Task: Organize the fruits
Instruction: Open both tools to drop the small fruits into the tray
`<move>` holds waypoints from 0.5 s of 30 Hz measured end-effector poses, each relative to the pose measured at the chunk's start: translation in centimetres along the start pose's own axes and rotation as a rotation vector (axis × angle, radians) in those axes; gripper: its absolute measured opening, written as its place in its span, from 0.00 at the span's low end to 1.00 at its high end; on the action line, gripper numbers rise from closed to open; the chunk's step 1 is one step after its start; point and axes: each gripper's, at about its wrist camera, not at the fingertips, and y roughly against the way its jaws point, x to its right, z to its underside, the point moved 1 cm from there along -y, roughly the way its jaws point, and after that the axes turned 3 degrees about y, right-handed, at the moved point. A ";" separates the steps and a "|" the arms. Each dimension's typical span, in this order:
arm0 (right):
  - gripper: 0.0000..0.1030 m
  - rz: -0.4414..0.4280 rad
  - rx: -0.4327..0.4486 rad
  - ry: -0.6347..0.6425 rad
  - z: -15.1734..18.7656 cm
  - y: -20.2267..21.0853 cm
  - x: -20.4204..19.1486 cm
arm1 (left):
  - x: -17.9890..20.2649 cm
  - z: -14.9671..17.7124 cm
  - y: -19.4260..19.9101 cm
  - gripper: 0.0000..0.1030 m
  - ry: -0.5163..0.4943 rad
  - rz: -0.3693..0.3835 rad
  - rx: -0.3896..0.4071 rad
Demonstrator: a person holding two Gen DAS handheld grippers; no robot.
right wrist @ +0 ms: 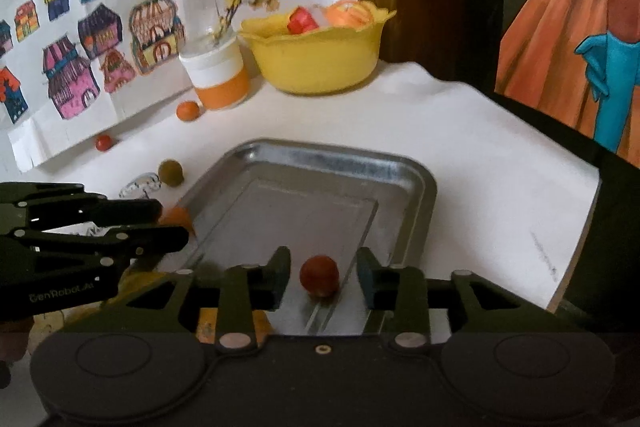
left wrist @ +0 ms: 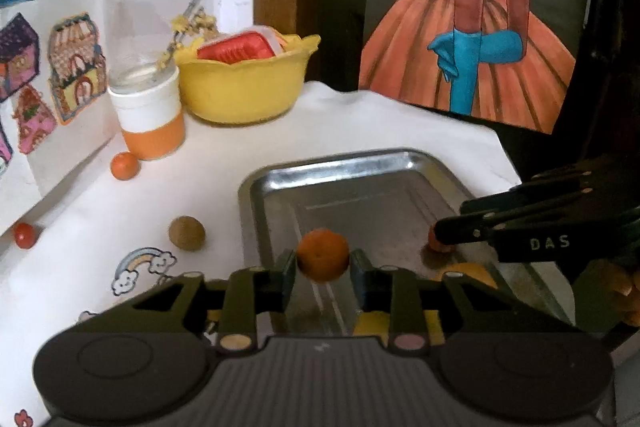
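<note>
Left wrist view: orange gripped over the tray

Left gripper [left wrist: 322, 267], low in the frame, has its fingers [left wrist: 287, 273] closed on an orange fruit [left wrist: 322, 255] above the metal tray [left wrist: 340, 165]. In the right wrist view, the right gripper [right wrist: 323, 273] stands with fingers wide around a red fruit [right wrist: 319, 275] lying in the tray. Farther, at left on the white counter [left wrist: 280, 143], sit a brown fruit [left wrist: 186, 233], a small red fruit [left wrist: 25, 235] and an orange ball [left wrist: 125, 165]. A yellow bowl [left wrist: 244, 87] stands at upper centre.
</note>
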 end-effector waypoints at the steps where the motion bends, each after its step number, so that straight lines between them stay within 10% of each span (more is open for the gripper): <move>1: 0.48 0.002 0.010 -0.001 -0.1 0.4 -0.1 | -0.1 -0.1 0.4 0.52 0.005 -0.006 0.013; 15: 0.98 0.025 0.209 0.017 -0.6 11.9 -3.2 | -1.2 -1.6 9.8 1.00 0.083 -0.044 0.199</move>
